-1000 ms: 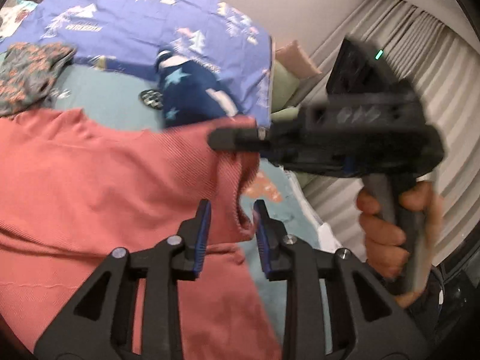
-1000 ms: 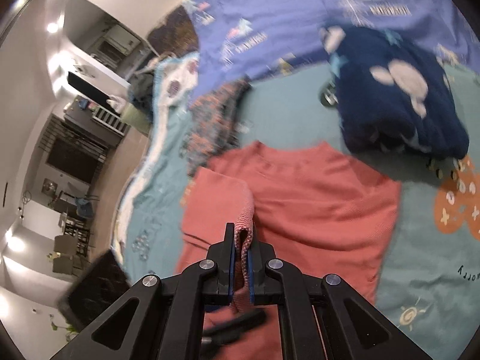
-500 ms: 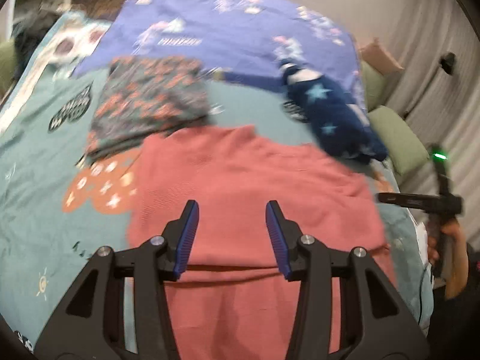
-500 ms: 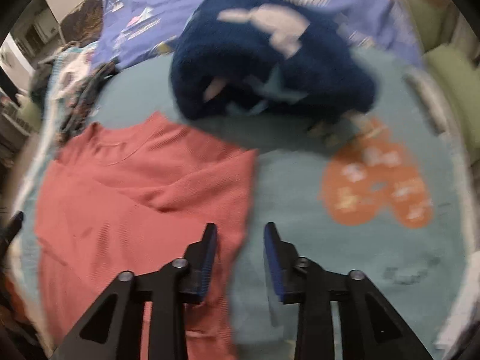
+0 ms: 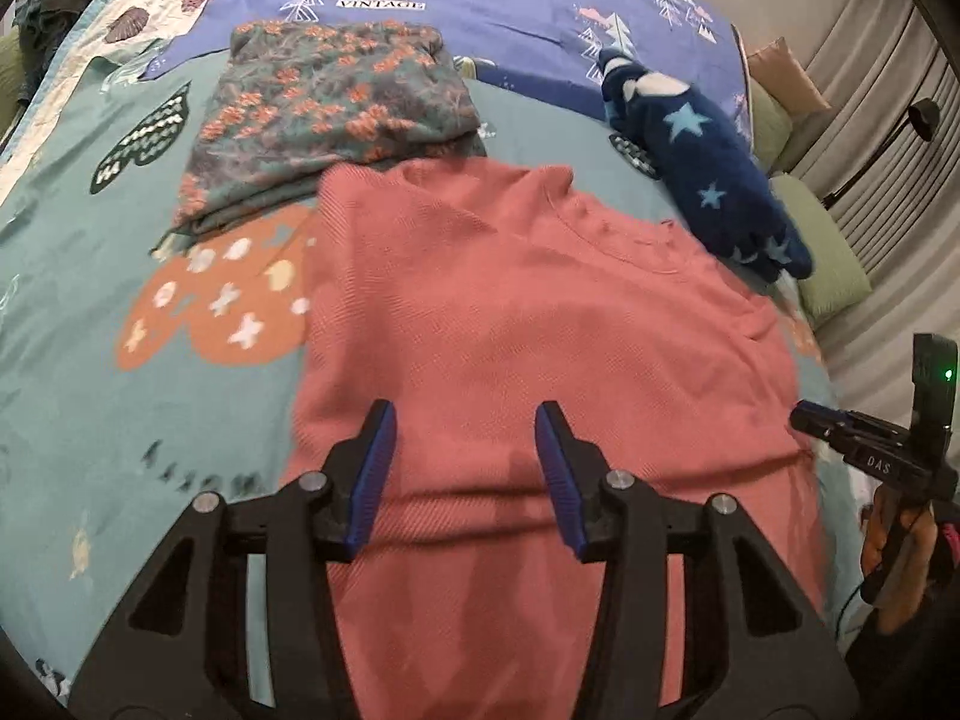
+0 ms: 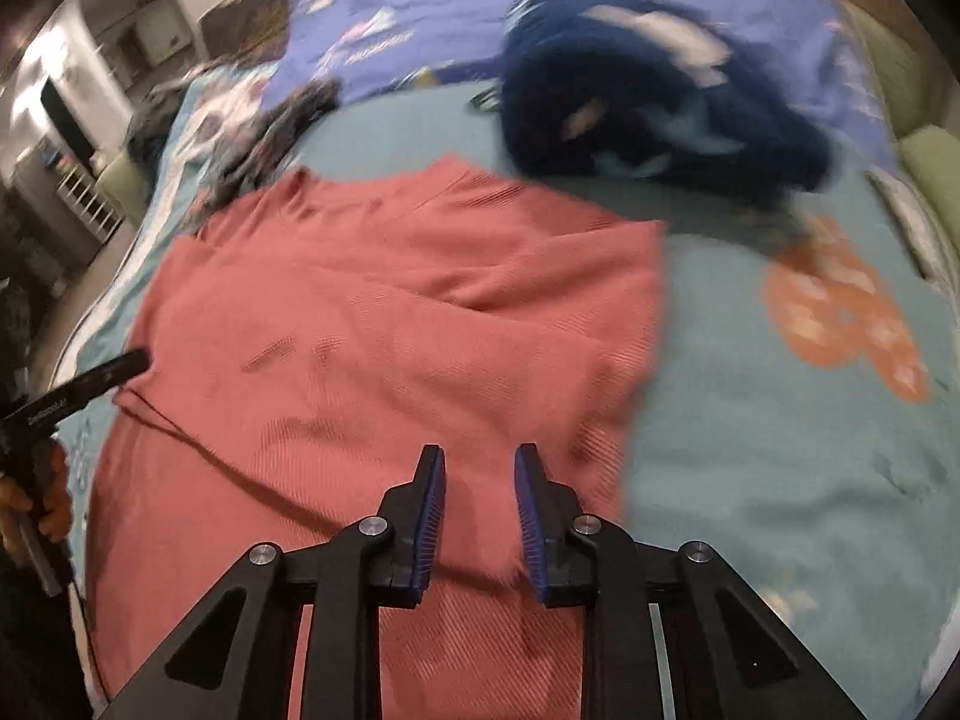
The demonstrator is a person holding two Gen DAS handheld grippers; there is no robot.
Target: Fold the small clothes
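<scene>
Hovering over the salmon-pink ribbed knit top (image 5: pixel 528 324), the left gripper (image 5: pixel 465 477) has its fingers spread wide and empty. The right gripper (image 6: pixel 474 510) is parted too, gripping nothing. The top lies flat on the teal patterned bedspread (image 5: pixel 78 324), sides apparently tucked in (a diagonal fold shows in the right view). Best play now, I'd judge: pinch both hem corners evenly and carry them toward the neckline, clear of the dark blue star-print fleece (image 5: pixel 708 180) and the folded floral garment (image 5: pixel 324 102).
</scene>
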